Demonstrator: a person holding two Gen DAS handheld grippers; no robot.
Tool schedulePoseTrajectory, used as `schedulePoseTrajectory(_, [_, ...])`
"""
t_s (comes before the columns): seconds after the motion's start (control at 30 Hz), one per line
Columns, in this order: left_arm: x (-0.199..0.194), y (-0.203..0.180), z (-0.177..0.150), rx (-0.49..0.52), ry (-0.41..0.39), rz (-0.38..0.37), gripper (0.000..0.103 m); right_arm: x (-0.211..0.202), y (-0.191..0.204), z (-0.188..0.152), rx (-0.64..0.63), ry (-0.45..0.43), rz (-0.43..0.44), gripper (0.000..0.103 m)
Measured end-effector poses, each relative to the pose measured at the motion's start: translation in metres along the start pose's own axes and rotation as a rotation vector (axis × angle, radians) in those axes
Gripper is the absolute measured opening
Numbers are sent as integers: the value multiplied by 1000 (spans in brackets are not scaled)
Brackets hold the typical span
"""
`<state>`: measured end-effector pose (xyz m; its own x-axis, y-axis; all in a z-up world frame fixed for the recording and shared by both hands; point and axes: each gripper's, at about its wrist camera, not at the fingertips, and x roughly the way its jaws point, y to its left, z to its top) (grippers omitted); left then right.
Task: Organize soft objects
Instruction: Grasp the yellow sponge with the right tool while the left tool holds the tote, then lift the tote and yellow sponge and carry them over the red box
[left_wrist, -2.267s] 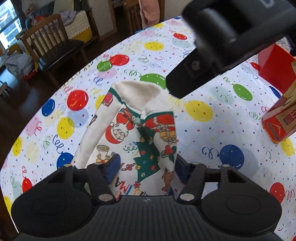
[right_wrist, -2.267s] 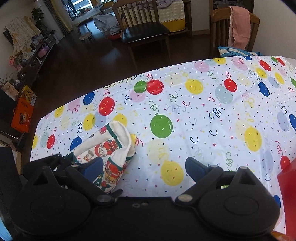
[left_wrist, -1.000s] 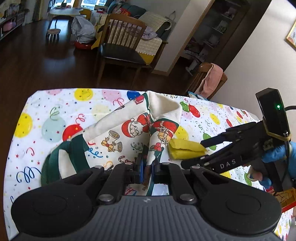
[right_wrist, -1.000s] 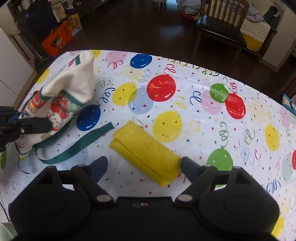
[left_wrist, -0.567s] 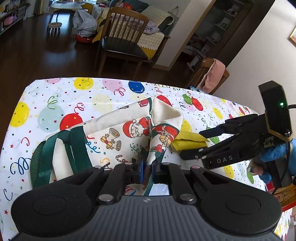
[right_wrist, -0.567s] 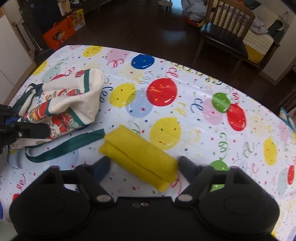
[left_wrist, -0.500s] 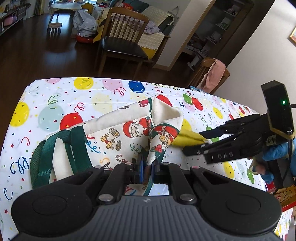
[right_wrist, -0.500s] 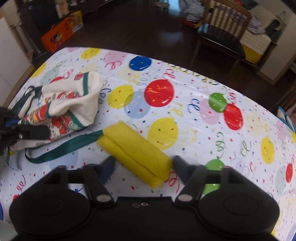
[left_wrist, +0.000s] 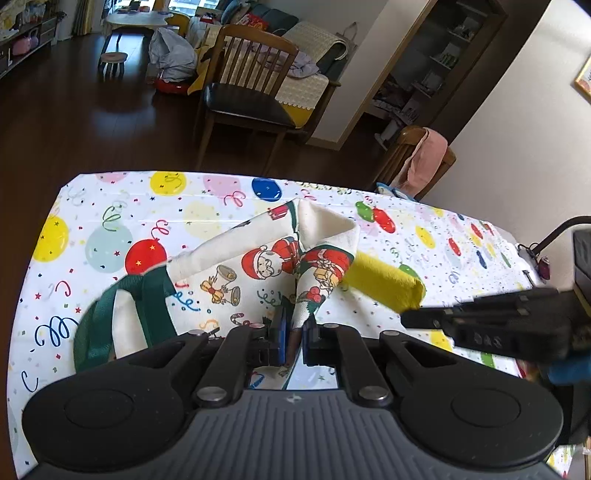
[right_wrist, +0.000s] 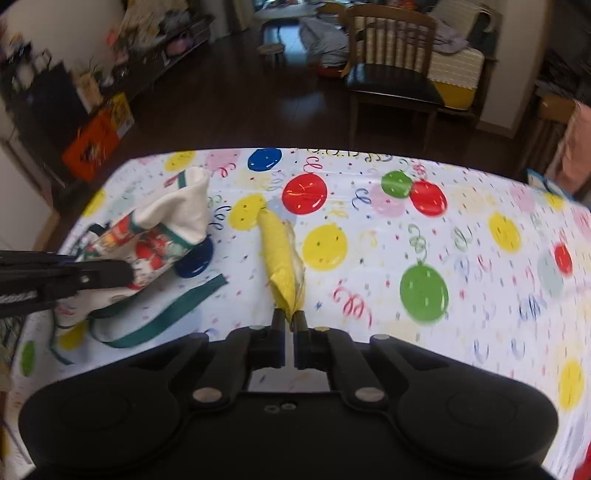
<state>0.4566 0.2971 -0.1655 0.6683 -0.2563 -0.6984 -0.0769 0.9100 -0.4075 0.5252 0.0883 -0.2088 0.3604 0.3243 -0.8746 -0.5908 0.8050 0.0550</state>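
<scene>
Your right gripper (right_wrist: 289, 320) jaws, open a moment ago, now pinch the yellow cloth (right_wrist: 279, 251); your left gripper (left_wrist: 293, 328) stays clamped on the Christmas bag (left_wrist: 258, 266), ready for loading.

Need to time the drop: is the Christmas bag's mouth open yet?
Open: the left gripper holds up one edge of the bag, showing its cream lining.

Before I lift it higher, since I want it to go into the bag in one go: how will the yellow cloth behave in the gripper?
The yellow cloth, pinched at one end by the right gripper, is probably floppy; its layers already splay apart. It looks light, so the grip should hold. The Christmas bag, held up by the left gripper, sags, so its mouth may fold shut.
</scene>
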Motion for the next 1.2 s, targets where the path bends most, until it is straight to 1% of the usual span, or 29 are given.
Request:
schedulePoseTrajectory(0.07, [-8, -4, 2, 12, -8, -3, 8, -13, 2, -9, 34, -16, 6, 1])
schedulePoseTrajectory(0.2, [-23, -9, 5, 18, -29, -7, 8, -41, 7, -22, 60, -53, 26, 0])
schedulePoseTrajectory(0.23, [-26, -9, 5, 20, -33, -4, 8, -47, 8, -24, 66, -44, 43, 0])
schedulePoseTrajectory(0.3, [-30, -11, 3, 19, -36, -4, 8, -58, 12, -35, 70, -31, 41, 0])
schedulePoseTrajectory(0.4, [-32, -13, -1, 24, -29, 0, 8, -64, 21, -64, 31, 21, 67, 0])
schedulePoseTrajectory(0.53, [-33, -14, -6, 24, -24, 3, 8, -61, 25, -95, 12, 75, 54, 0])
schedulePoseTrajectory(0.6, [-33, -14, -8, 25, -20, 7, 8, -60, 25, -106, 15, 86, 45, 1])
schedulePoseTrajectory(0.63, [-34, -14, -9, 27, -18, 10, 8, -59, 25, -110, 5, 92, 47, 7])
schedulePoseTrajectory(0.7, [-33, -13, -10, 28, -14, 12, 8, -57, 26, -115, -8, 106, 48, 14])
schedulePoseTrajectory(0.8, [-33, -11, -10, 27, -12, 12, 8, -59, 25, -117, -4, 111, 40, 22])
schedulePoseTrajectory(0.83, [-33, -11, -10, 28, -13, 13, 8, -61, 24, -118, 1, 114, 38, 31])
schedulePoseTrajectory(0.87, [-33, -11, -10, 28, -13, 13, 8, -64, 23, -116, 6, 115, 42, 36])
schedulePoseTrajectory(0.9, [-32, -11, -10, 28, -12, 11, 8, -66, 23, -114, 5, 111, 34, 49])
schedulePoseTrajectory(0.93, [-32, -11, -10, 29, -11, 11, 8, -68, 23, -111, -1, 100, 19, 54])
schedulePoseTrajectory(1.03, [-29, -11, -10, 28, -5, 12, 8, -62, 18, -97, 12, 83, -1, 54])
schedulePoseTrajectory(1.2, [-26, -12, -11, 32, 2, 13, 8, -33, 12, -81, 86, 111, -33, 54])
